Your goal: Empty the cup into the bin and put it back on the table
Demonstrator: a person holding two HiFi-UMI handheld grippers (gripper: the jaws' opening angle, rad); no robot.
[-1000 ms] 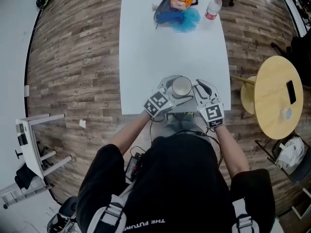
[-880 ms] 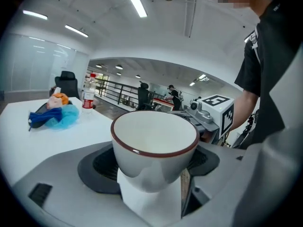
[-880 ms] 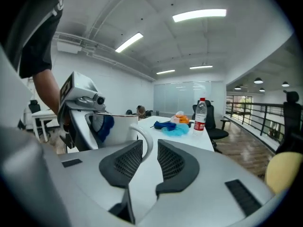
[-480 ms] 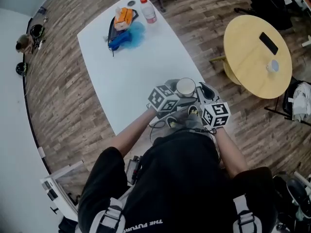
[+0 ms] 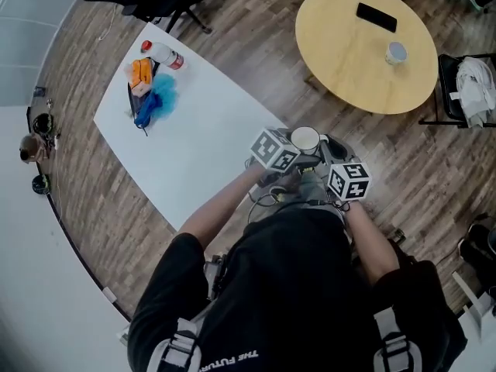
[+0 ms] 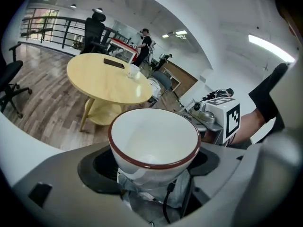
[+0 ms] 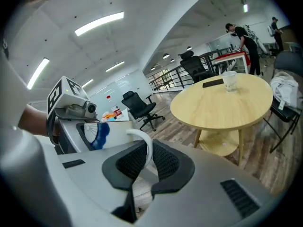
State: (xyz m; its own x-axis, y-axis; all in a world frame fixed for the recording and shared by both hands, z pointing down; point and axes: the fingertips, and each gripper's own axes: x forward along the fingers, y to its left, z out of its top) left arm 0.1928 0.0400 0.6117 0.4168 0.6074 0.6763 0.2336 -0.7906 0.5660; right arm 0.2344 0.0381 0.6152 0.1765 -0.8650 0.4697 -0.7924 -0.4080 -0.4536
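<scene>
Left hand-held gripper [image 6: 152,167] clasps cup [image 6: 154,138]; right hand-held gripper [image 7: 143,163], jaws just closing, pinches its handle [image 7: 145,137]; shirt [image 5: 294,285] reads "THE FUTUR"

black shirt [image 5: 294,285]; left gripper [image 6: 154,168], right gripper [image 7: 147,162] both grey.

White cup [image 5: 304,139] w/ dark-red rim, upright, prob. empty, in air just past table [image 5: 194,146] corner.
</scene>
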